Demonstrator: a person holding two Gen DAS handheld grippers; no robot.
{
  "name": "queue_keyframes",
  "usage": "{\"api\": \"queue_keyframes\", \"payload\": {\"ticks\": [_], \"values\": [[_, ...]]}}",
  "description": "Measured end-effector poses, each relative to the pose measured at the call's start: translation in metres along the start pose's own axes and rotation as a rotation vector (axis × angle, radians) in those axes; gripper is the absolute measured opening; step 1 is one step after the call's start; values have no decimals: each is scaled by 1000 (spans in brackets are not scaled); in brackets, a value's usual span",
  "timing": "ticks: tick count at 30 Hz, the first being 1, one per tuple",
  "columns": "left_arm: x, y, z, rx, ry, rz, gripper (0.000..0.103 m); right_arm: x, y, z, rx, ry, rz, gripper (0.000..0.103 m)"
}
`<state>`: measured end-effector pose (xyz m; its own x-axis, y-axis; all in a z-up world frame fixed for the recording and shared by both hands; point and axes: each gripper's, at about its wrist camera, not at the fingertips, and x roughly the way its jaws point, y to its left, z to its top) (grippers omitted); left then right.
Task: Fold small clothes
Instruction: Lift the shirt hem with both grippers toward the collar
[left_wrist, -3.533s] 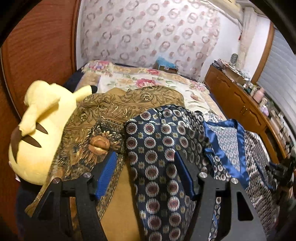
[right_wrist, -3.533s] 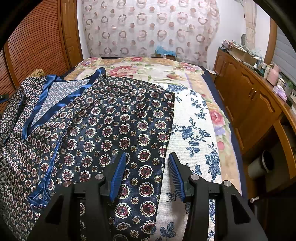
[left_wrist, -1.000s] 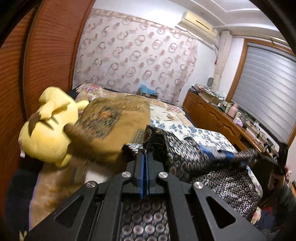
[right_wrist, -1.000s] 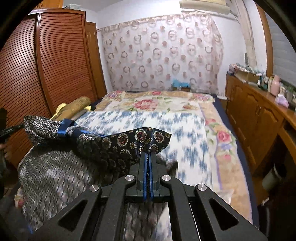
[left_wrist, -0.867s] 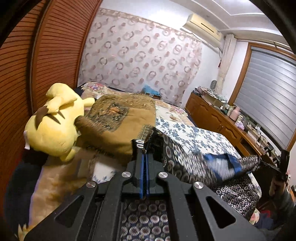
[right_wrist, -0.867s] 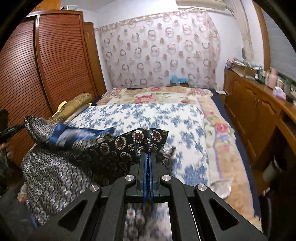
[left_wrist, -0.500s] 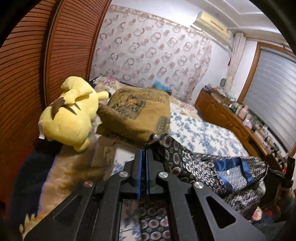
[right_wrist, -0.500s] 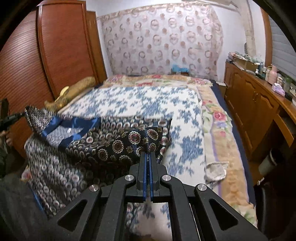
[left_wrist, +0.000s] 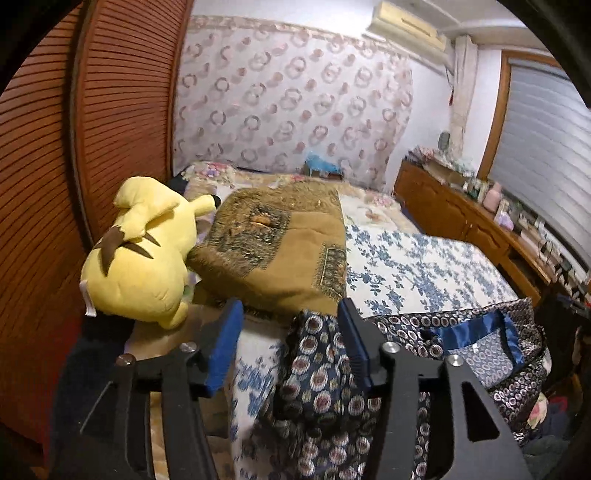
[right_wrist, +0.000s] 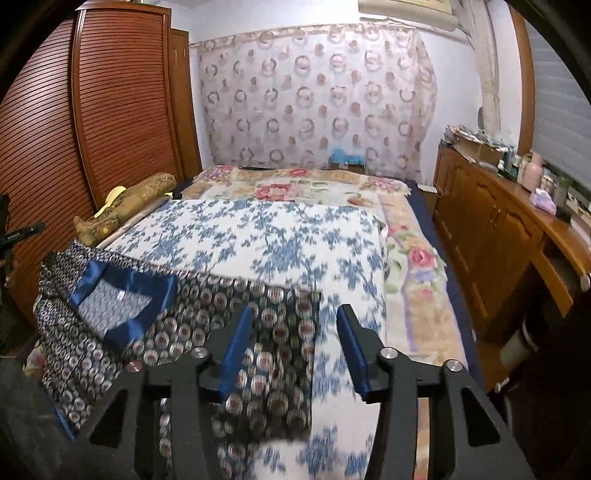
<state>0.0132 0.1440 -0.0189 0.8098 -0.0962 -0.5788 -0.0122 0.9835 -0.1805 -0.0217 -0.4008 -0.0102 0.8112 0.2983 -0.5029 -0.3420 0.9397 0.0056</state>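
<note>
— Where's the garment?

— The navy patterned garment (right_wrist: 207, 325) lies spread over the near end of the bed (right_wrist: 280, 236), on the blue-flowered sheet, its blue satin collar (right_wrist: 122, 291) toward the wardrobe side.

— And the grippers?

— The left gripper (left_wrist: 288, 343) has its jaws apart, a corner of the cloth hanging loose between them. The right gripper (right_wrist: 295, 347) also has its jaws wide, poised over the cloth's edge. A yellow plush toy (left_wrist: 144, 251) leans against a brown folded blanket (left_wrist: 280, 240).
</note>
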Motion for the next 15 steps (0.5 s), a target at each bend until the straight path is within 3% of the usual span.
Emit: {"api": "queue_keyframes", "payload": {"ticks": [7,15], "values": [[56,-12,8,45,156,-49,63,68,2,14,8,103,18,51],[87,-6,-11,11,267,-17,63,116,-6,13,28,216,-11,52]]}}
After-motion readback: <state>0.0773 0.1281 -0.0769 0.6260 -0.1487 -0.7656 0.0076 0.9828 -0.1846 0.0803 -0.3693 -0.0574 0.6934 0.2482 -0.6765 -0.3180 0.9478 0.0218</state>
